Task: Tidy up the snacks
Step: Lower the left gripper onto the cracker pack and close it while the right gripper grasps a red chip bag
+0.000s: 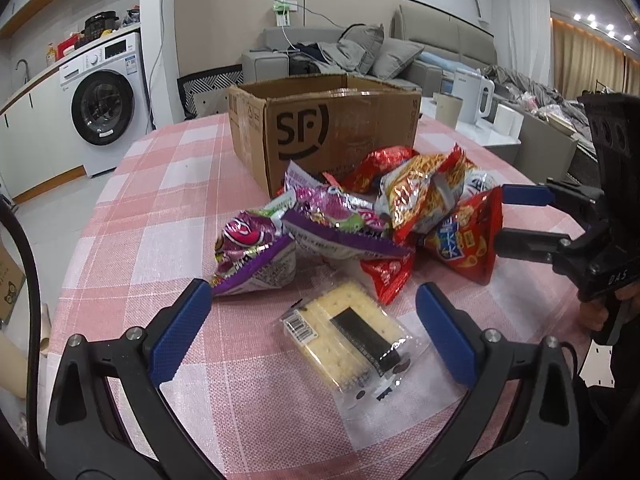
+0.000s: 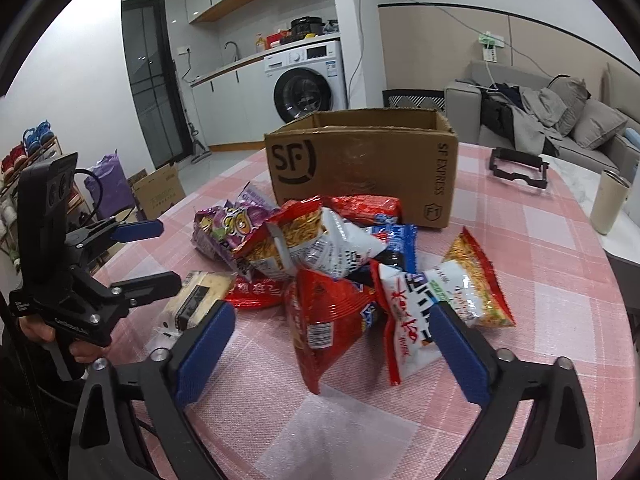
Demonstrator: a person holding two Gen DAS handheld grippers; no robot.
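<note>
A pile of snack bags (image 1: 360, 216) lies on the pink checked tablecloth in front of an open SF cardboard box (image 1: 324, 128). A clear pack of crackers (image 1: 348, 336) lies nearest me, between the open fingers of my left gripper (image 1: 314, 308), which hovers just above it. My right gripper (image 2: 332, 332) is open, with a red snack bag (image 2: 324, 320) between its fingers. The pile (image 2: 320, 248), the box (image 2: 360, 164) and the crackers (image 2: 196, 296) also show in the right wrist view. Each gripper shows in the other's view: the right one (image 1: 500, 216), the left one (image 2: 168, 252).
A black frame (image 2: 518, 168) and a beige tumbler (image 2: 608, 200) stand at the table's right side. A white kettle (image 1: 472, 96) and cups sit beyond the table. A washing machine (image 1: 104, 104), a sofa (image 1: 360, 52) and floor boxes (image 2: 158, 192) surround the round table (image 1: 168, 184).
</note>
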